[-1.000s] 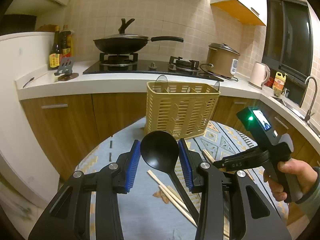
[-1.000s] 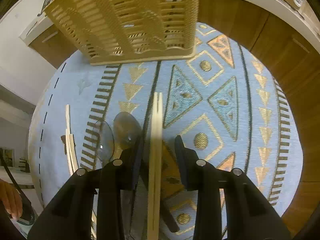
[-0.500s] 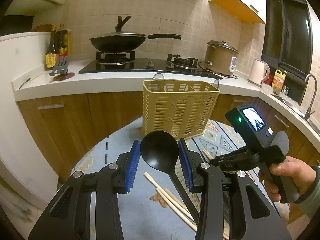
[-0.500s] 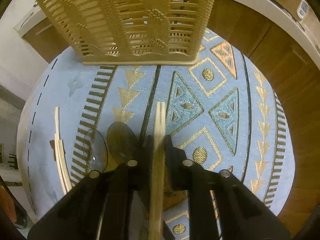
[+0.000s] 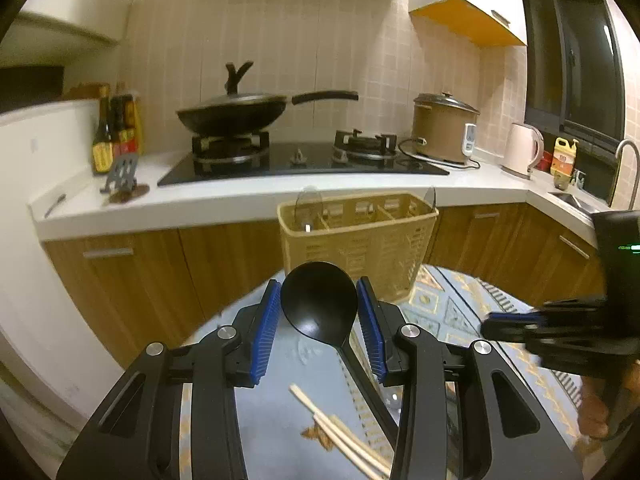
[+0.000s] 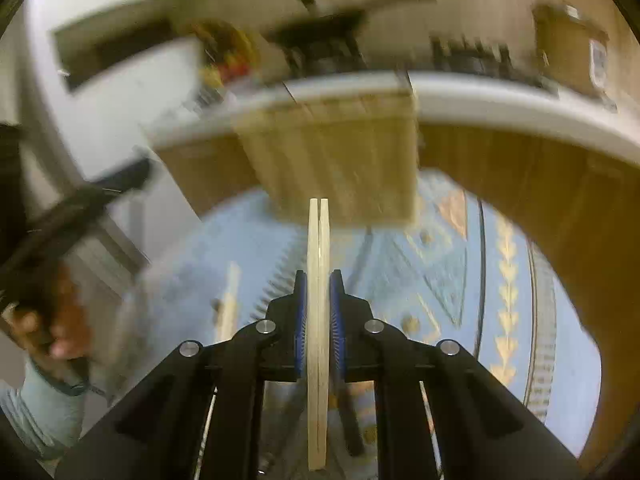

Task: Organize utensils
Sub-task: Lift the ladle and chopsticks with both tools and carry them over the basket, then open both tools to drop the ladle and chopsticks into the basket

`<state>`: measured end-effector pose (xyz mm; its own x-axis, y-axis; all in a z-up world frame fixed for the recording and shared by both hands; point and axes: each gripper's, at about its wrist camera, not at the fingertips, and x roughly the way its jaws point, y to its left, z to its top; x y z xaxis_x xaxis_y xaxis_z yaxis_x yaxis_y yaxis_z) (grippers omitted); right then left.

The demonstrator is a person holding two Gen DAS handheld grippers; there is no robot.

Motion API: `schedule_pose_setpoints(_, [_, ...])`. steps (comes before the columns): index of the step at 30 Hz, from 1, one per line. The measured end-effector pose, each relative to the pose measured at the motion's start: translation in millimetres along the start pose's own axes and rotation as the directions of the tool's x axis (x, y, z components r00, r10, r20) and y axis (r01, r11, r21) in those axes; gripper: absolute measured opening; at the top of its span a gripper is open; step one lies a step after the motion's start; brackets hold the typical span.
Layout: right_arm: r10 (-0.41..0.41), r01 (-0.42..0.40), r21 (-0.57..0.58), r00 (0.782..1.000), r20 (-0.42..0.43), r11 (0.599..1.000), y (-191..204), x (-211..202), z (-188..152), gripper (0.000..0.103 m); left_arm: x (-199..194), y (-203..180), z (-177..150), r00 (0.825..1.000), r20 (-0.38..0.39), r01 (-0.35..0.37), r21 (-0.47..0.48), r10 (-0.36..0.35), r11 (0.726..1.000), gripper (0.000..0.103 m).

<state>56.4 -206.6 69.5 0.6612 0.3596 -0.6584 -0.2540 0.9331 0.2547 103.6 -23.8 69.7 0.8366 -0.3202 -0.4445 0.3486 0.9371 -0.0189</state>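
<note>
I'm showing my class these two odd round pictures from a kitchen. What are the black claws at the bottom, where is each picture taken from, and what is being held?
No robot here: a person holds a two-finger gripper in each hand, with a wide-angle camera looking along its fingers. The left camera shows the left gripper with a black ladle between its blue pads, seemingly gripped at the bowl. The blurred right camera shows the right gripper shut on a pair of wooden chopsticks. On the patterned blue tablecloth lie more loose chopsticks; beyond stands a yellow utensil basket, probably their destination.

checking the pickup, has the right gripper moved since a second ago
Yes. The right gripper has shut on the chopsticks and tilted up: the basket, earlier at the top edge, now sits mid-frame.
</note>
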Motion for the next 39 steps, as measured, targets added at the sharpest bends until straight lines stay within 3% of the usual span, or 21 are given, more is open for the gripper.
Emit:
schedule_pose_setpoints(4, [0.074,-0.068,-0.036,0.980,0.187,0.997,14.0,-31.2,17.3,0.010,1.7,-4.8,16.4,0.999,0.034,-0.024,0.019,0.023,1.000,0.037])
schedule_pose_setpoints(10, [0.087,-0.073,-0.054,0.932,0.351,0.996,16.5,-42.7,76.6,0.010,7.7,-2.9,55.5,0.993,0.102,-0.056,0.033,0.052,0.998,0.037])
schedule_pose_setpoints(20, [-0.018,0.038,-0.028,0.860,0.511,0.999,6.7,-35.5,162.0,0.010,45.0,-8.0,126.4,0.972,0.227,-0.069,0.028,0.061,0.997,0.037])
schedule_pose_setpoints(24, [-0.110,0.140,-0.014,0.830,0.547,0.990,-3.0,-20.5,181.7,0.010,73.5,-14.3,137.7,0.968,0.242,-0.085,0.036,0.073,0.996,0.037])
schedule_pose_setpoints(28, [-0.171,0.214,-0.016,0.821,0.544,0.977,-14.7,8.0,186.4,0.010,104.2,-22.7,134.6,0.966,0.236,-0.126,0.067,0.107,0.990,0.037])
schedule_pose_setpoints(33, [-0.184,0.213,0.006,0.831,0.525,0.977,-33.6,37.9,181.3,0.010,141.2,-36.6,116.8,0.954,0.235,-0.222,0.131,0.187,0.966,0.037])
schedule_pose_setpoints(39, [-0.197,0.221,0.015,0.833,0.517,0.975,-43.6,54.6,164.3,0.010,161.6,-39.0,102.2,0.956,0.218,-0.230,0.140,0.196,0.963,0.037])
